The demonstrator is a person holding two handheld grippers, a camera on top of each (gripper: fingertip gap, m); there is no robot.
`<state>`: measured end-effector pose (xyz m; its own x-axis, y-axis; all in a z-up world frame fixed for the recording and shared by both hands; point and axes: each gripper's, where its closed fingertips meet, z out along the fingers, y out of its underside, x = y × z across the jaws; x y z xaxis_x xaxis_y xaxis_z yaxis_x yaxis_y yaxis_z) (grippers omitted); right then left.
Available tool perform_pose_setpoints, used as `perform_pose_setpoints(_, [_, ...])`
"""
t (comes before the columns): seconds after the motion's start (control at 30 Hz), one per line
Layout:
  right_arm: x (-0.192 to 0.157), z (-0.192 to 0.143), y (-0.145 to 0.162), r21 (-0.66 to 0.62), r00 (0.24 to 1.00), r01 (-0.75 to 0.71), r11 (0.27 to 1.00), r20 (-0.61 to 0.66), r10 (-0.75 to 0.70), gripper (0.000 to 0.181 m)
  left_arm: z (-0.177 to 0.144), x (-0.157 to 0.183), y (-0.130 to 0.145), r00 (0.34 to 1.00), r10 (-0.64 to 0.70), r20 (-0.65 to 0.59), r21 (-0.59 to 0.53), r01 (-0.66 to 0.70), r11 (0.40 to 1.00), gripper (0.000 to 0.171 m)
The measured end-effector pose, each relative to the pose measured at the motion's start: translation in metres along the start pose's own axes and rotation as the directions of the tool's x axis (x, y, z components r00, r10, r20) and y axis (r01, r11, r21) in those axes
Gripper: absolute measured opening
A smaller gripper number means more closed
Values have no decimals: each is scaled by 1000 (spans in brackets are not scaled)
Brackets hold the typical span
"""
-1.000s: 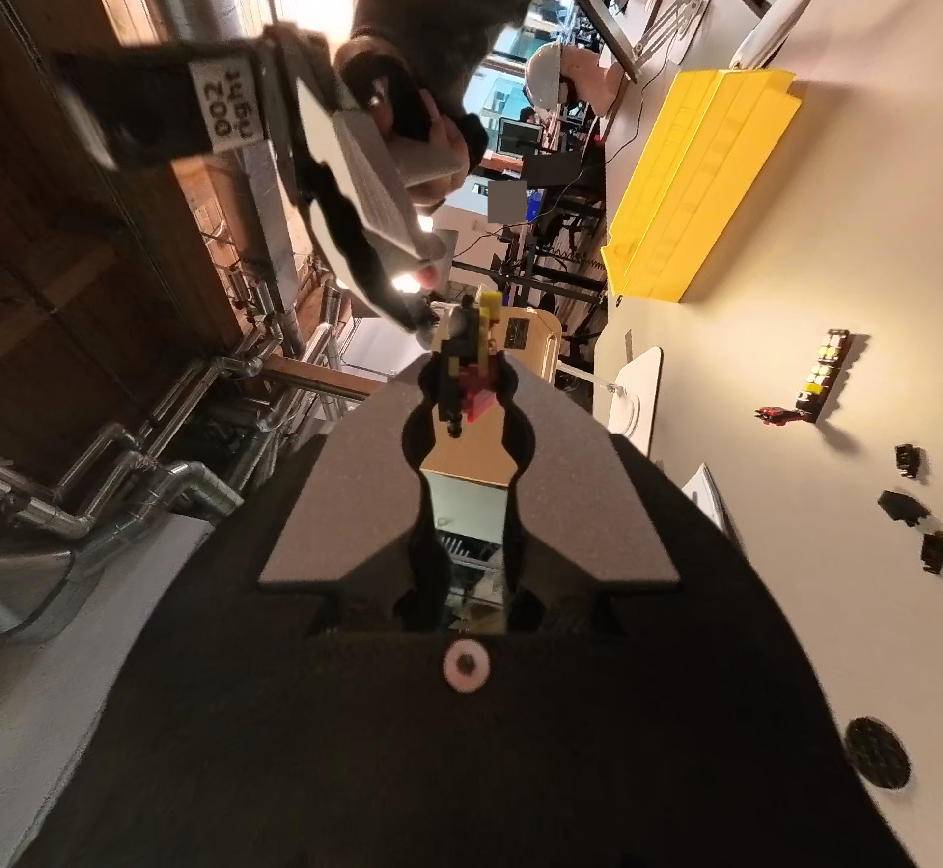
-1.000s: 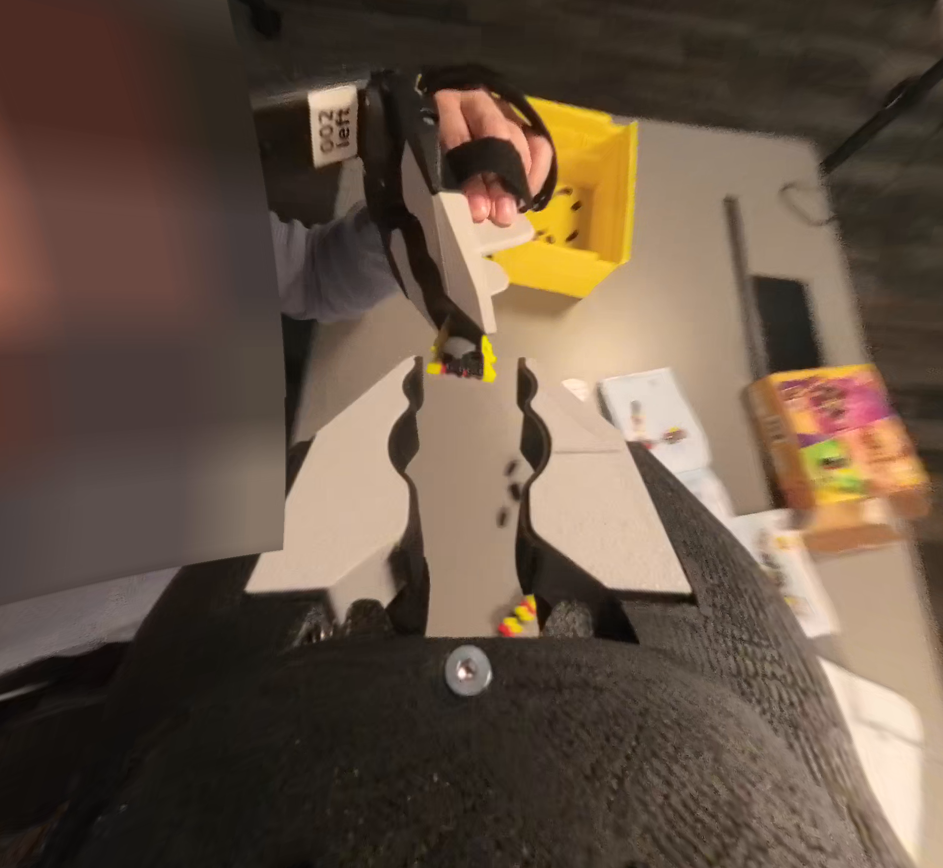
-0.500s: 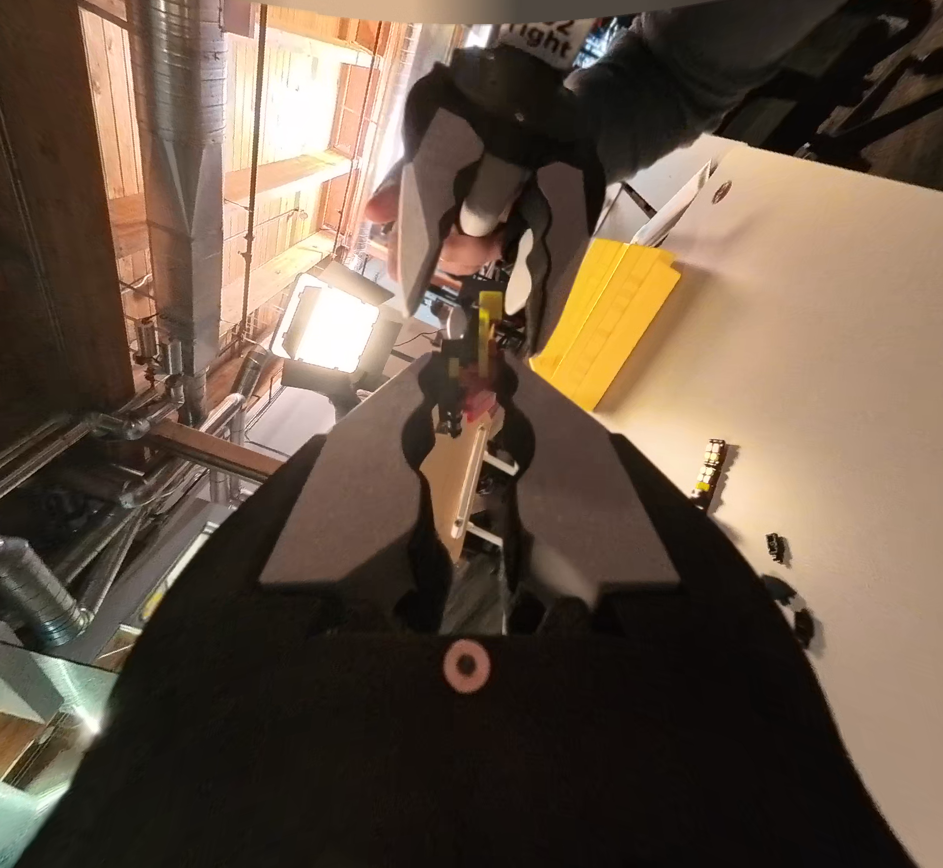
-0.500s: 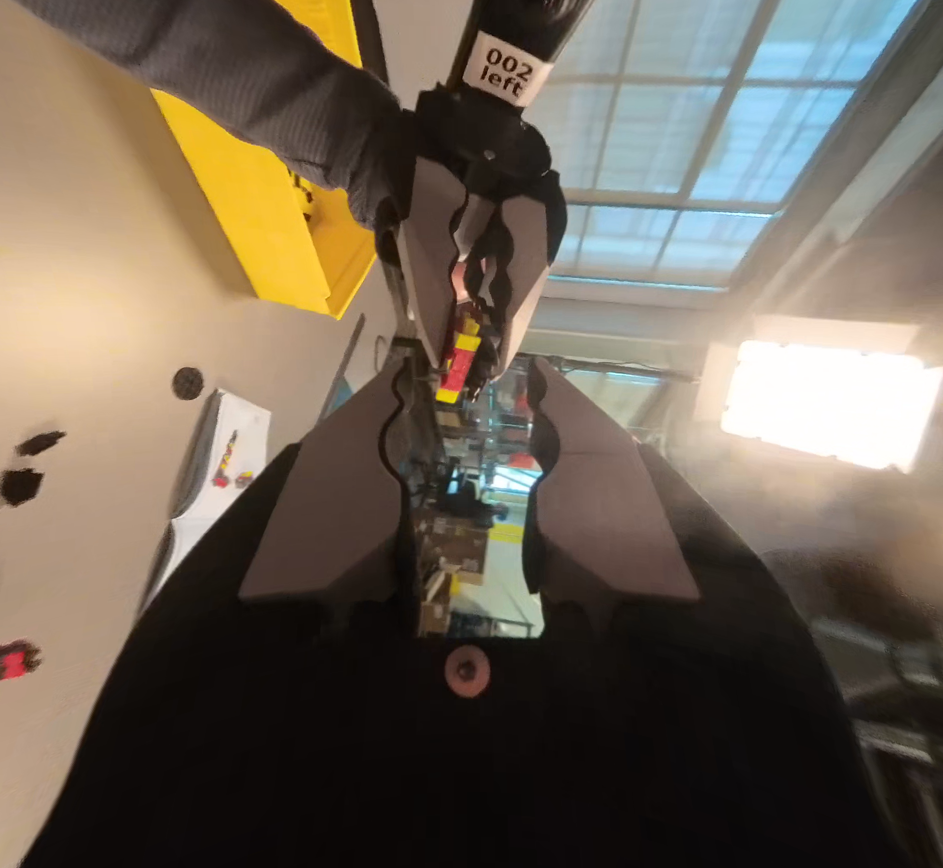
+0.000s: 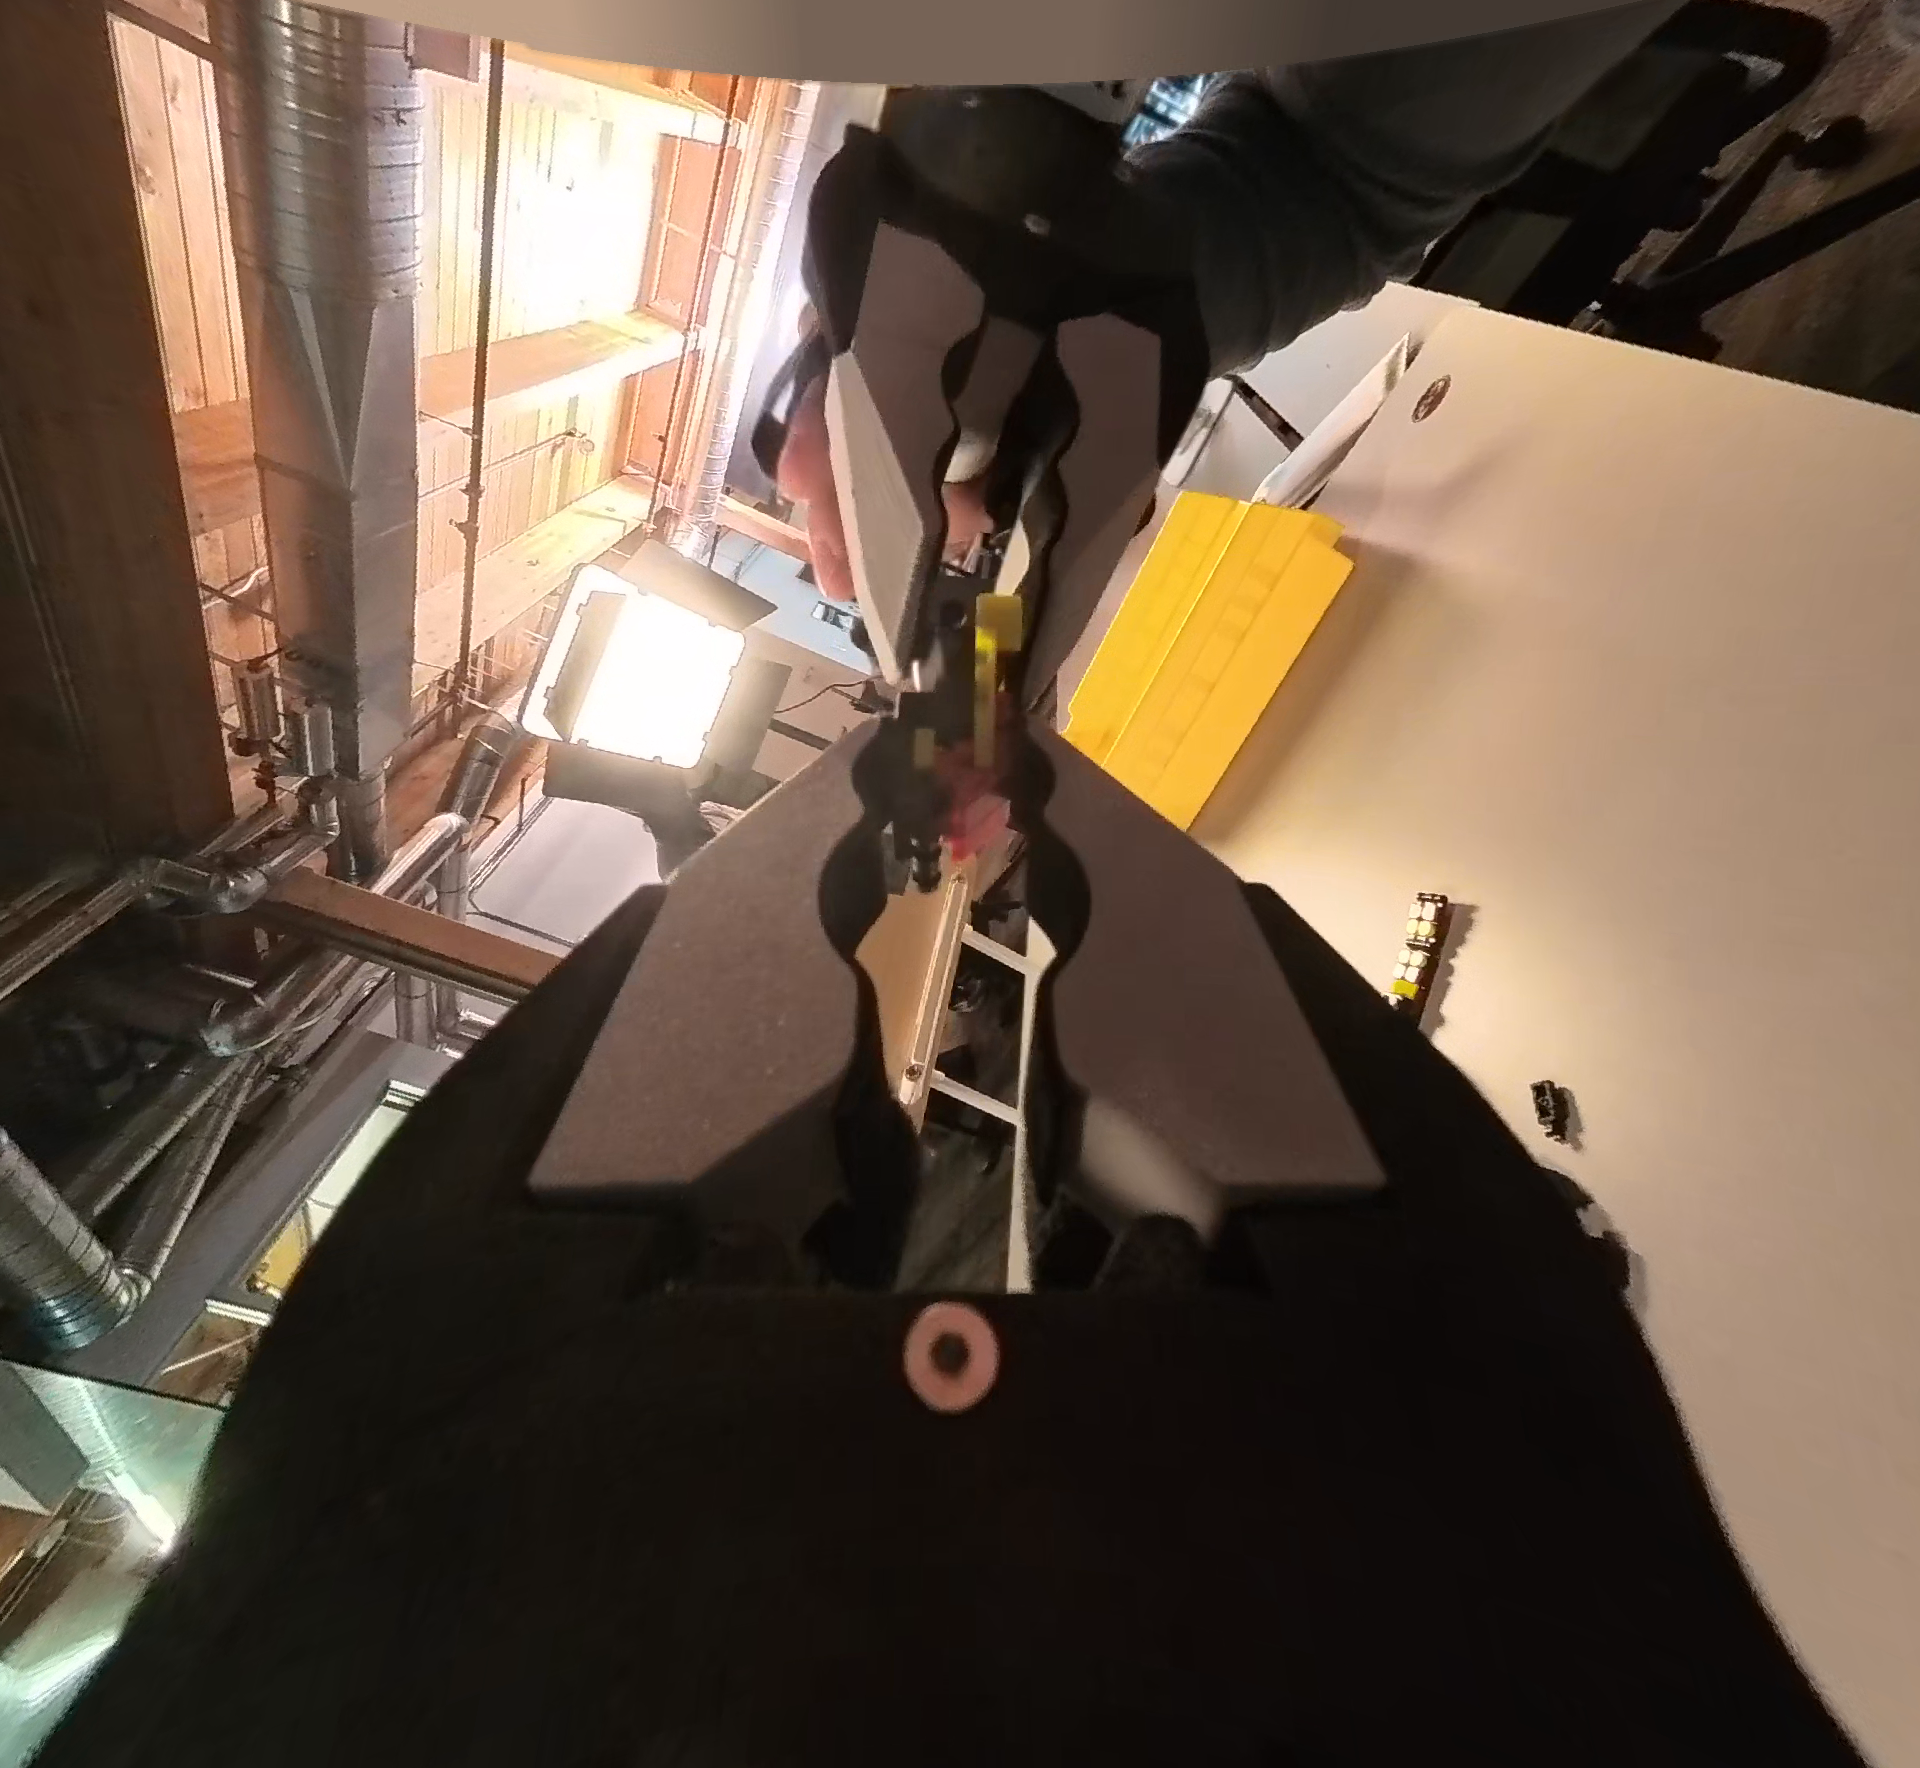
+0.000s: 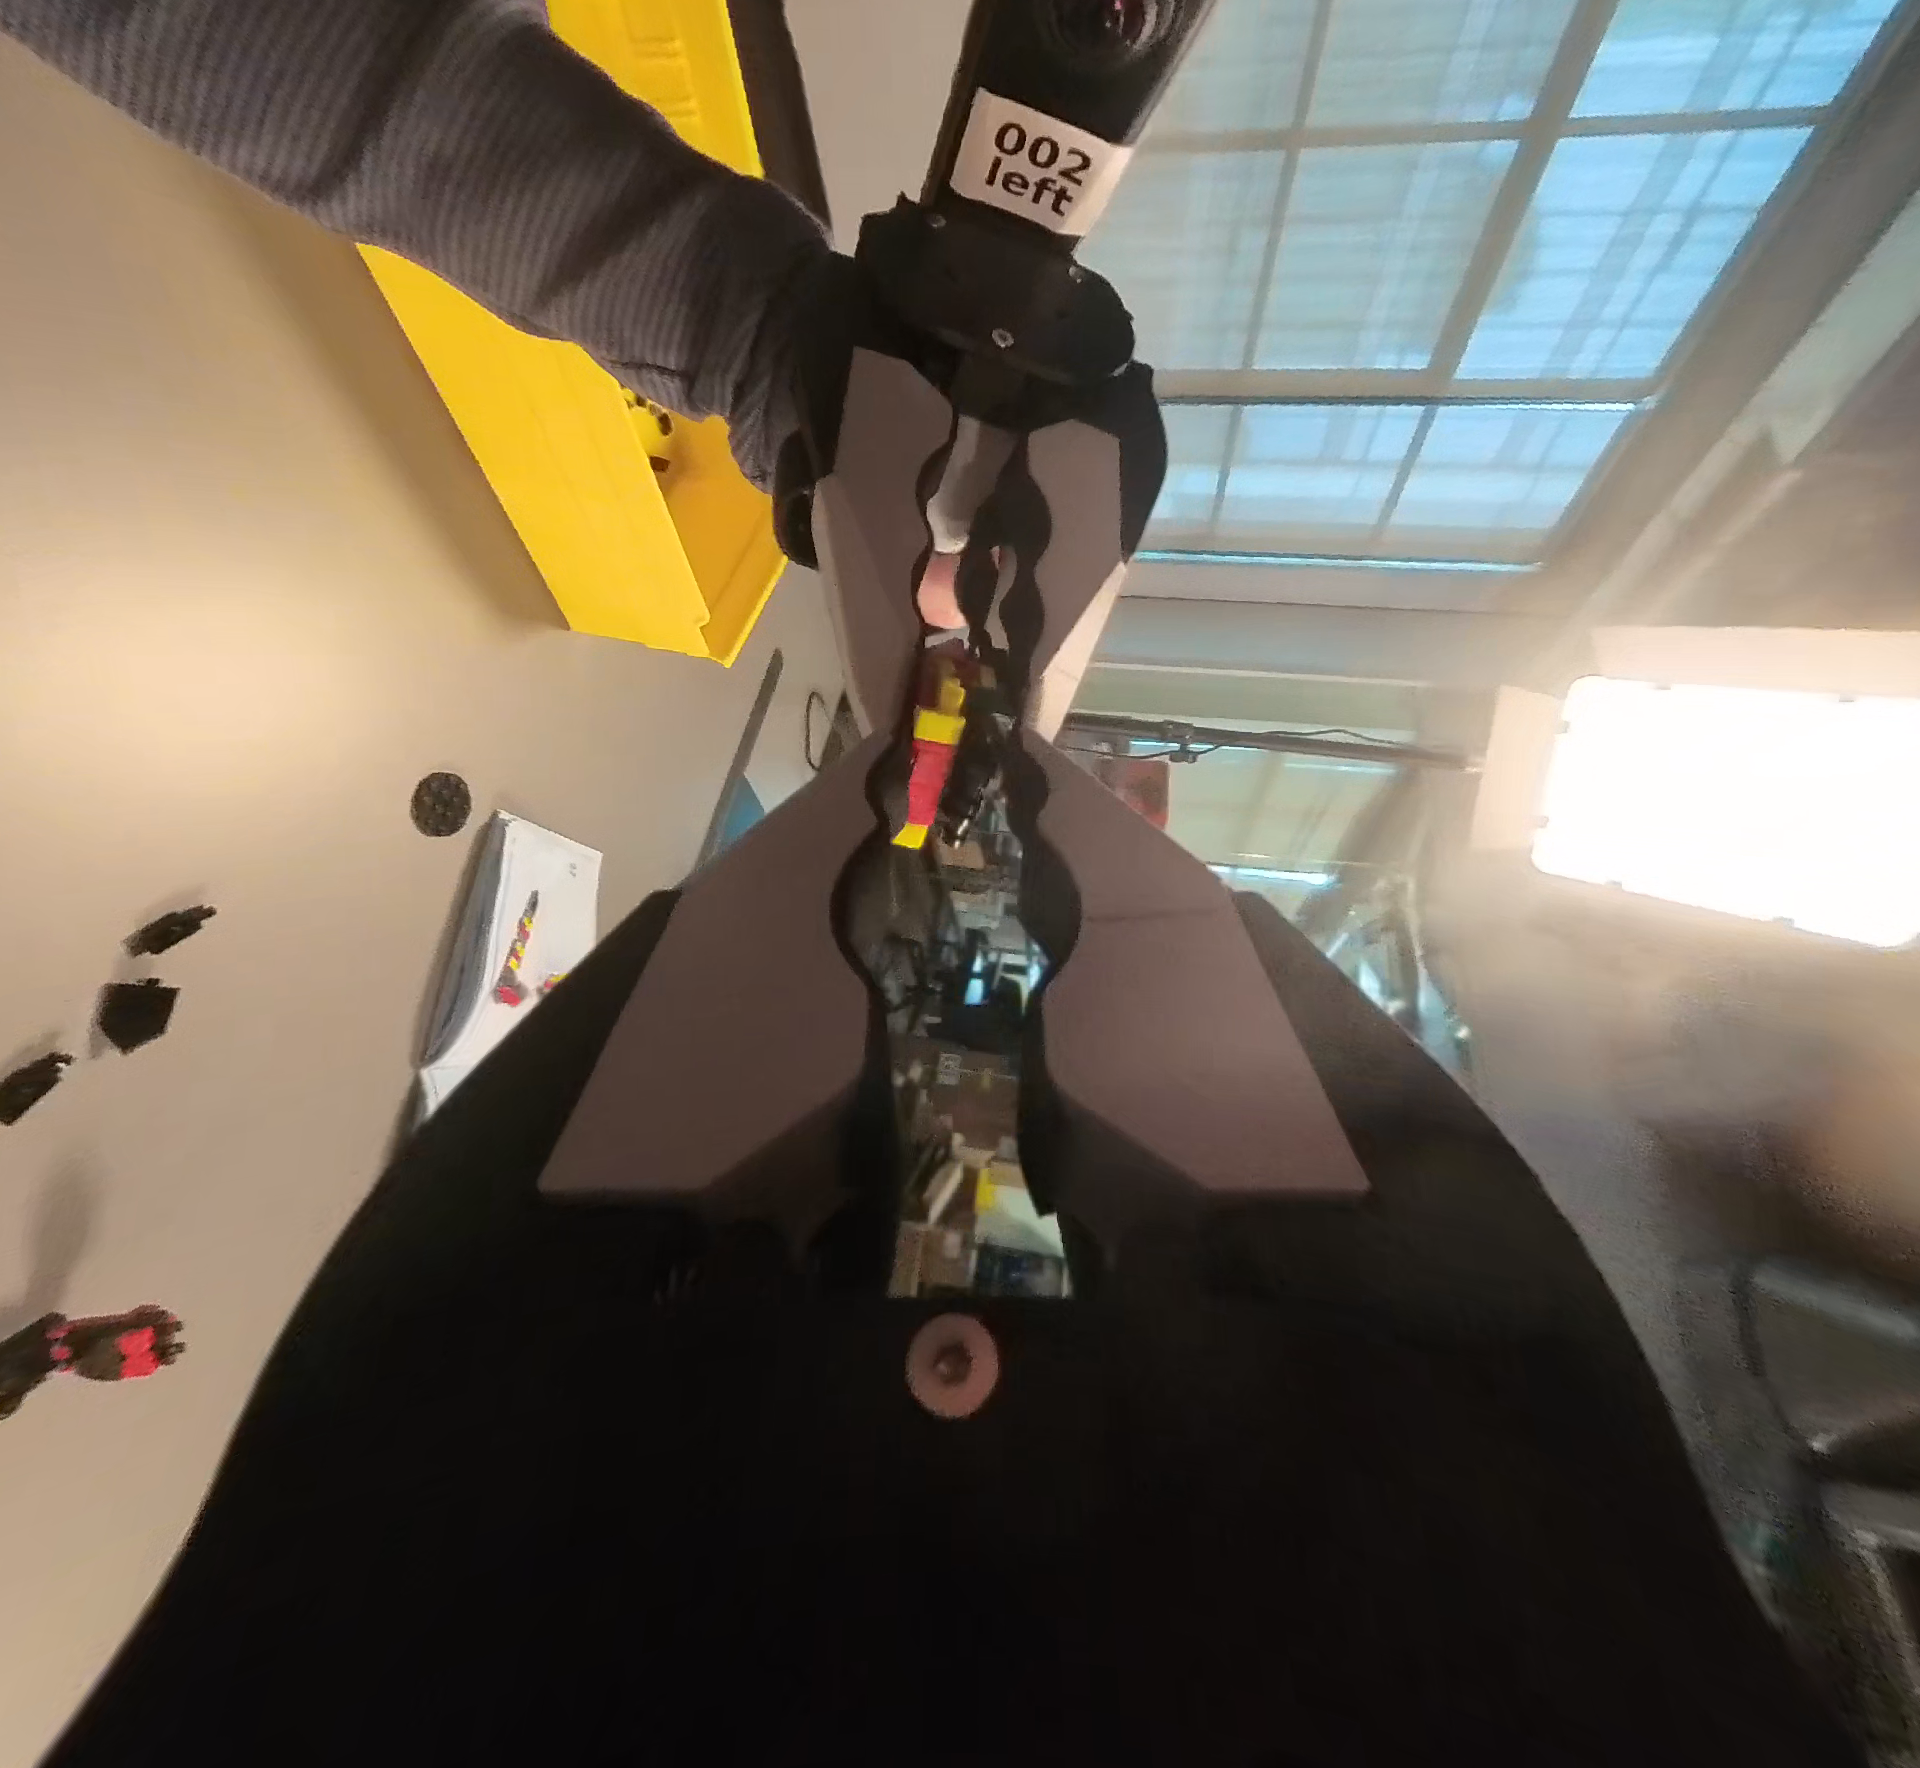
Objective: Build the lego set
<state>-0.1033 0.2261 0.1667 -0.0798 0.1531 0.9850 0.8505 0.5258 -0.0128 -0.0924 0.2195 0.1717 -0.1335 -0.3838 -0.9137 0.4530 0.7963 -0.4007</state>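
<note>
Both grippers are held up off the table, tip to tip. A small lego assembly (image 5: 961,762) of black, yellow and red pieces sits between them. My left gripper (image 5: 956,773) is shut on its near end. My right gripper (image 5: 971,669) comes in from the top of the left wrist view, its fingers closed around the yellow part. In the right wrist view the assembly (image 6: 935,752) lies between my right gripper's tips (image 6: 956,773), and the left gripper (image 6: 961,679) holds its far end. Where exactly the pads touch is hidden.
On the cream table (image 5: 1662,679) lie a yellow bin (image 5: 1205,648), a black, yellow and white lego strip (image 5: 1418,949) and small black pieces (image 5: 1548,1105). The right wrist view shows the bin (image 6: 582,316), black pieces (image 6: 135,1006), a red-black assembly (image 6: 94,1349) and a booklet (image 6: 509,939). The grippers are tip to tip, or close to it.
My right gripper swung round to face the left one, moved in and narrowed its fingers around the assembly. My left gripper kept hold and tilted upward.
</note>
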Motion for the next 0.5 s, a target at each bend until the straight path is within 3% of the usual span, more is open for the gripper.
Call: perform_pose_setpoints(0.5, [4, 0, 5, -65, 991, -133, 989, 22, 134, 16, 0, -4, 3, 997, 68, 40, -40, -66, 997, 20])
